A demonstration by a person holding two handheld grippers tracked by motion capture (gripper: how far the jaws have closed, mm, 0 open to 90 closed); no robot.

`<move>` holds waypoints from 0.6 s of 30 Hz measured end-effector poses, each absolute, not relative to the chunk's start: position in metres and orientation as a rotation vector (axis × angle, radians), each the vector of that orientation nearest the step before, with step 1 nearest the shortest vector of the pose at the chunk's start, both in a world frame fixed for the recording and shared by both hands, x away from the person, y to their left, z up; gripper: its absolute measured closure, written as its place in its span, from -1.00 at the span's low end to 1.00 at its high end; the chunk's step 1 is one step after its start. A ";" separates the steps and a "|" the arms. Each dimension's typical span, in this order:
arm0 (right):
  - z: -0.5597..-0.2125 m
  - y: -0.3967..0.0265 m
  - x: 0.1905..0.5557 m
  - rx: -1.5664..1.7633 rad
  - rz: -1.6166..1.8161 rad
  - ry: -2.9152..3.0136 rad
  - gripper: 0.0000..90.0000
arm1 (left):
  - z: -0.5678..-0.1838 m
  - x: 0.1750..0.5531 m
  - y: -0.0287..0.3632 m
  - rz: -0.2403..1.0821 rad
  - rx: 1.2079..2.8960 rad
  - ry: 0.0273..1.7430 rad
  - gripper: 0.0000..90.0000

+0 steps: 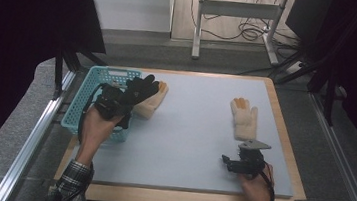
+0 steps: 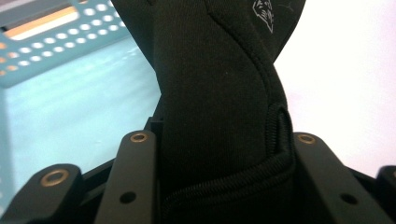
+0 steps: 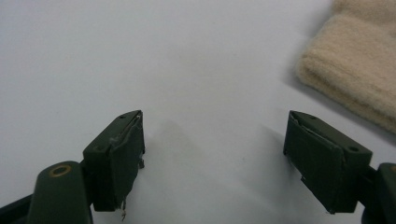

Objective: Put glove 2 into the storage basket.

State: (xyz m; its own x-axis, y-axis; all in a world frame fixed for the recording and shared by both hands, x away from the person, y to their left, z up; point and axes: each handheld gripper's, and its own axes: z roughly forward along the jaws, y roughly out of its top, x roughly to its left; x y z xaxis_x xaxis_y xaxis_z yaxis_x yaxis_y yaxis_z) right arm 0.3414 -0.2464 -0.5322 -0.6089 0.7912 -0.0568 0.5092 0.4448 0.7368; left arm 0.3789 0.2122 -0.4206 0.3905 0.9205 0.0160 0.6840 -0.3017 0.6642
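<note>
Black fabric of a glove [image 2: 219,93] is pinched at the cuff between the jaws of the left gripper [image 1: 115,105], held raised at the right edge of the blue basket [image 1: 99,76]. Just right of the basket lies a cream glove [image 1: 150,102]. Well right of it, the right gripper [image 3: 212,154] rests on the mat [image 1: 193,132], jaws spread and holding nothing, near a second cream glove [image 1: 245,118].
</note>
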 end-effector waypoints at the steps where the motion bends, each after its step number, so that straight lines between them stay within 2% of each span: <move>1: -0.532 -0.246 0.341 1.099 0.978 2.306 -0.55 | -0.421 0.384 0.221 0.551 2.070 1.391 0.35; 18: -0.532 -0.246 0.342 1.102 0.979 2.307 -0.55 | -0.450 0.429 0.289 0.556 1.991 1.675 0.31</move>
State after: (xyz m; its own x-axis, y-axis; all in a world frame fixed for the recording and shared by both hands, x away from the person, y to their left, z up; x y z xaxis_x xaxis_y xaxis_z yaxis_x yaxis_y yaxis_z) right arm 0.3416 -0.2464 -0.5322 -0.6086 0.7916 -0.0548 0.5104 0.4435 0.7368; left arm 0.4286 0.2894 -0.4501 0.1699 0.9855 0.0036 0.7921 -0.1387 0.5945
